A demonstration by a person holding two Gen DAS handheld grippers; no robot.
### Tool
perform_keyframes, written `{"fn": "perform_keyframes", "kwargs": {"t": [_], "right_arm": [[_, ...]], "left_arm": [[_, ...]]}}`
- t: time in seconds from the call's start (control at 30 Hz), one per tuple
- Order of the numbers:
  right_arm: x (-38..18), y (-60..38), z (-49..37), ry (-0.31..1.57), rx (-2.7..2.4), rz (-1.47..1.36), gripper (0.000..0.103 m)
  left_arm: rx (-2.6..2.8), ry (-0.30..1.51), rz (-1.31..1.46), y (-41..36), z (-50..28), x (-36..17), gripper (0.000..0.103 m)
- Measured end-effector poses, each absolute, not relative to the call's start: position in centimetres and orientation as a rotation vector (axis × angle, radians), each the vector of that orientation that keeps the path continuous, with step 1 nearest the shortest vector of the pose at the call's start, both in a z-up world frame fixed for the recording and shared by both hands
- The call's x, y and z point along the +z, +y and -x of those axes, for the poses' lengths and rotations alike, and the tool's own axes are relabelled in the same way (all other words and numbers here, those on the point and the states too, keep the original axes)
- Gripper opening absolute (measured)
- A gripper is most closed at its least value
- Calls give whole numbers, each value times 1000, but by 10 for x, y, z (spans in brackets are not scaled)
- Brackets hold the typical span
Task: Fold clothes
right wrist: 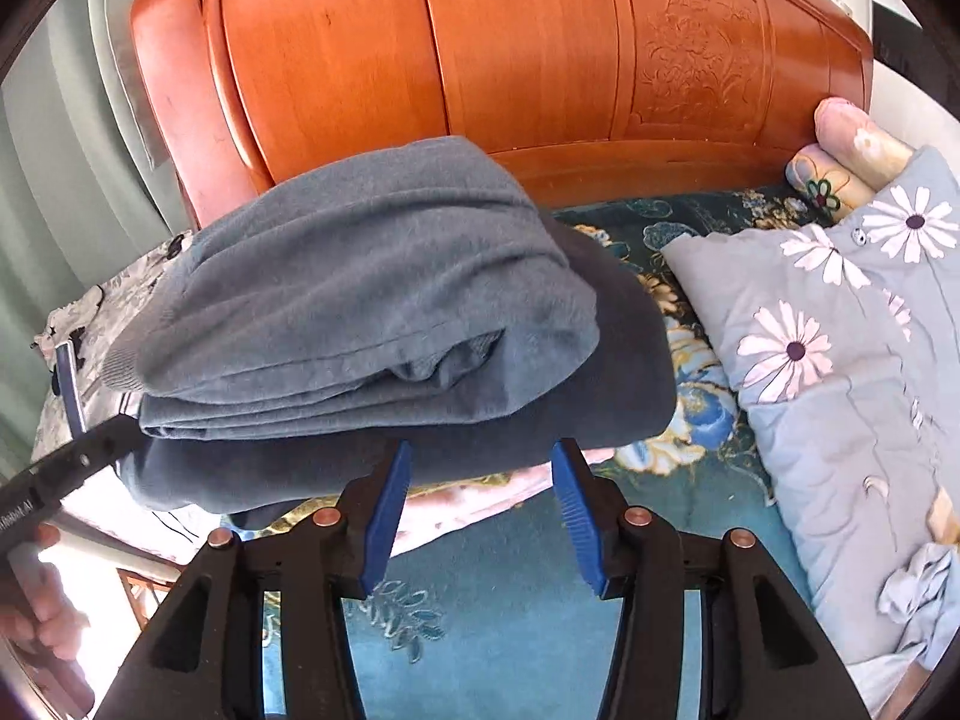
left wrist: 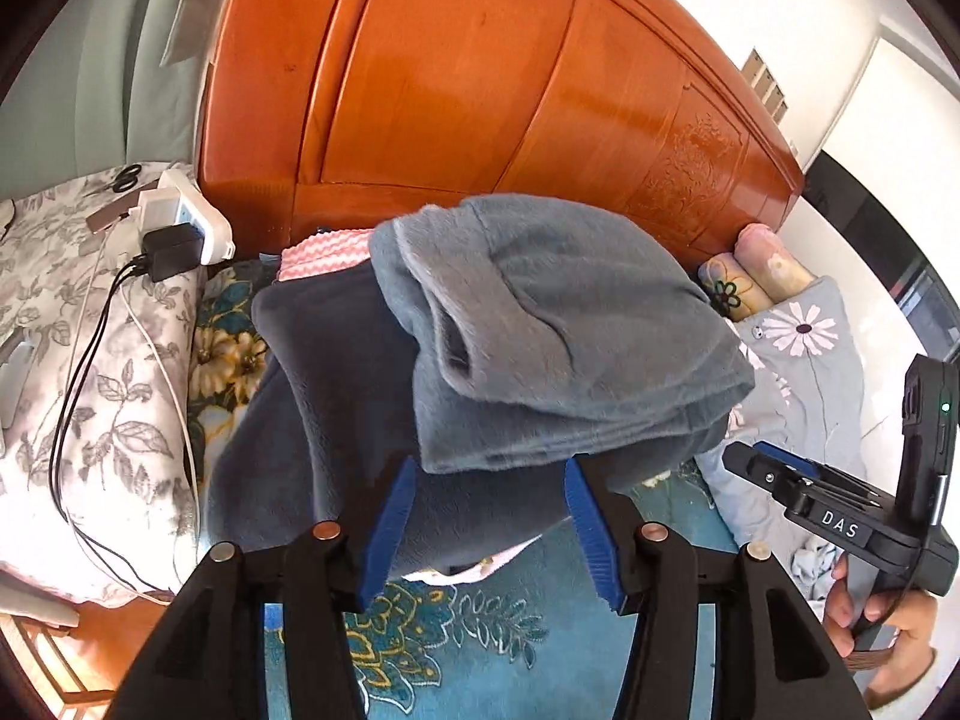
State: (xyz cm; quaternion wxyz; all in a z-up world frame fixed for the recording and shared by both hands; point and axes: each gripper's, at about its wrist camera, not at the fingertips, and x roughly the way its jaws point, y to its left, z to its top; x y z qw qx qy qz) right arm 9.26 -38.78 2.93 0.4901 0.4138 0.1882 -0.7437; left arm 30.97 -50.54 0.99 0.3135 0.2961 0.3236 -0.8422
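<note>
From my left wrist camera, my left tool (left wrist: 489, 516) stands with its blue fingers (left wrist: 390, 531) spread wide, nothing between them, poised just short of a stack of folded clothes on the bed. A folded grey-blue fleece garment (left wrist: 558, 330) sits on top of a darker navy garment (left wrist: 324, 384), with a strip of pink zigzag cloth (left wrist: 324, 252) showing behind them toward the orange wooden headboard (left wrist: 480, 90). The stack rests on a teal floral bedspread (left wrist: 468, 618). To the left, on a grey leaf-print cover (left wrist: 90, 360), lie a white power strip (left wrist: 192, 216) with a black charger (left wrist: 171, 249) plugged in and a pair of scissors (left wrist: 123, 177). At the right edge my right tool (left wrist: 798, 480) appears from the side, held in my right hand (left wrist: 870, 612), above a grey daisy-print quilt (left wrist: 804, 336); I cannot tell its opening from here. From my right wrist camera, the right tool (right wrist: 480, 504) is plainly open, its blue fingers (right wrist: 573, 504) apart and holding nothing, just in front of the same stack. The grey-blue fleece garment (right wrist: 372, 282) lies atop the navy garment (right wrist: 624, 372), close under the headboard (right wrist: 480, 42). The daisy-print quilt (right wrist: 840, 360) lies to the right on the bedspread (right wrist: 492, 600), with rolled floral pillows (right wrist: 840, 150) beyond. My left hand (right wrist: 42, 606) grips the left tool at the left edge.
</note>
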Motion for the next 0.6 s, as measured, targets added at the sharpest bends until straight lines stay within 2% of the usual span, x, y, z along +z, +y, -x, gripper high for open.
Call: {"fn": "perform_keyframes", "kwargs": {"t": [0.13,0.23,0.3,0.37,0.53,0.6], "right_arm": [[26,-377,-109,431,-1824,-1009,51],[24,-371,-120,453,-1842,-1001,60],[25,-366,-126,471,-1849,-997,60],[25,-360,-128,481,-1859,-996,60],[25,-344,-127,456,-1891,-1005,60],[24,-334,-123,400,-1897,-1009,67]], "left_arm": [[-2249,836,-787,-479,-308,6,69],[-2231,859,-768,-469,-313,1,82],[-2221,857,-761,-461,-316,0,96],[-2237,856,-731,-452,-320,0,103],[-2205,783,-753,-430,-318,-6,103],[-2189,767,-777,-423,-317,-12,103]]}}
